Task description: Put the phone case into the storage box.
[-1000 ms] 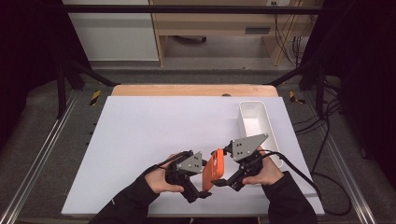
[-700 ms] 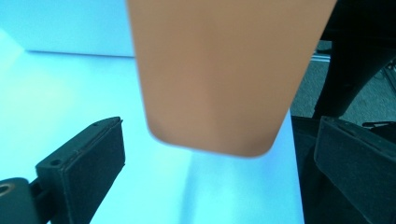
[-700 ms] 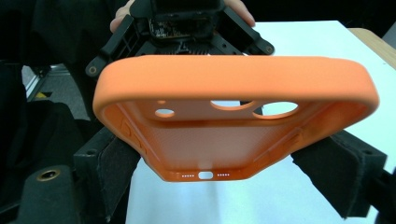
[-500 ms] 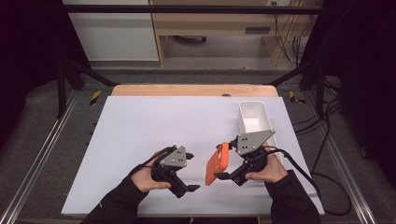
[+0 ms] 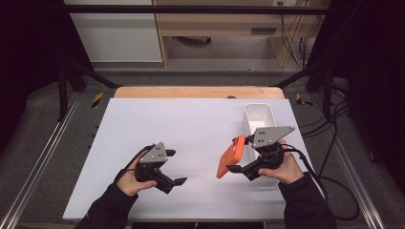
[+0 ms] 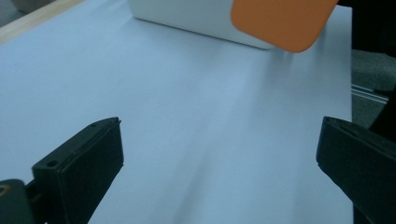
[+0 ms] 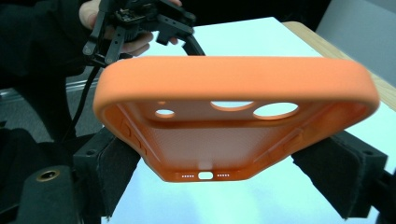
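An orange phone case (image 5: 228, 158) hangs tilted above the white table sheet (image 5: 191, 119), clamped by its side edges in my right gripper (image 5: 234, 153), which is shut on it. In the right gripper view the case (image 7: 233, 79) shows its hollow inside and camera holes between the jaws of that gripper (image 7: 224, 175). My left gripper (image 5: 177, 167) is off to the left of the case, apart from it. Its jaws have just been opening and stand wide with nothing between them (image 6: 217, 158). The case's corner (image 6: 280, 21) shows ahead in the left gripper view.
A white oblong bin (image 5: 260, 114) stands on the sheet just beyond the right gripper, seen as a white wall (image 6: 196, 21) in the left gripper view. A wooden strip (image 5: 191, 92) edges the table's far side. Cables trail off to the right.
My left gripper let go of the orange case and drew away to the left, jaws spreading. The right gripper kept the case and carried it slightly up and right, toward the bin.
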The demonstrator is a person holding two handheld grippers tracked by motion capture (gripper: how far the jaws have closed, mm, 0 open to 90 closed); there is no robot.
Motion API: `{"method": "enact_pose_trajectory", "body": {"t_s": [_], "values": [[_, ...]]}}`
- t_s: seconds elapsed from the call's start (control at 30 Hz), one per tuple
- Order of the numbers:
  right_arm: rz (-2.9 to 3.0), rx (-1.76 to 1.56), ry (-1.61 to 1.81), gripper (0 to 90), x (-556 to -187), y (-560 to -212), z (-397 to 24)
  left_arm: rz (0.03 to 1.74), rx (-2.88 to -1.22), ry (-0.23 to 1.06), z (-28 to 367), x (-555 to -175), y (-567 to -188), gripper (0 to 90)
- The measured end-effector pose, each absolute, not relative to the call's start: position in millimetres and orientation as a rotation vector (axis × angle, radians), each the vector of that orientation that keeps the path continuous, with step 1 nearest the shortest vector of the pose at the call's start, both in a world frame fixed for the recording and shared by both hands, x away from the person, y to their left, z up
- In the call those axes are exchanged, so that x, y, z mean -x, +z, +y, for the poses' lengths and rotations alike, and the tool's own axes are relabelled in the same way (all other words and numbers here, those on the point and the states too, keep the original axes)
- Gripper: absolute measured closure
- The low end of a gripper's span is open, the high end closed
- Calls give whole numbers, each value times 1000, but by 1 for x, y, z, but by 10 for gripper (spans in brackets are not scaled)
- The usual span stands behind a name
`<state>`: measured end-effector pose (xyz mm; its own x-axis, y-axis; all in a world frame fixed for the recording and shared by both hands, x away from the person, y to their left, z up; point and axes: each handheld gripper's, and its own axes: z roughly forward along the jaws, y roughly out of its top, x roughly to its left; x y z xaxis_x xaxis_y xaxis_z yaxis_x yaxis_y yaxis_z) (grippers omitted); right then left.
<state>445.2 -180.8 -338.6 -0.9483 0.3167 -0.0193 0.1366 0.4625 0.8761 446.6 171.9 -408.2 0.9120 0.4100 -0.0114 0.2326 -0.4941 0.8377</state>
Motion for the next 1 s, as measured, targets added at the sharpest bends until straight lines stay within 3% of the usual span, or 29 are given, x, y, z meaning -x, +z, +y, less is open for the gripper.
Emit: {"method": "enact_pose_trajectory", "body": {"t_s": [0.47,1.0], "values": [[2434,-603,1467,161,-453,-326,-196,693,-1977,347,226,-456,-415,3],[2283,-746,1446,158,-462,-310,-206,833,-1904,456,260,-461,-430,3]]}}
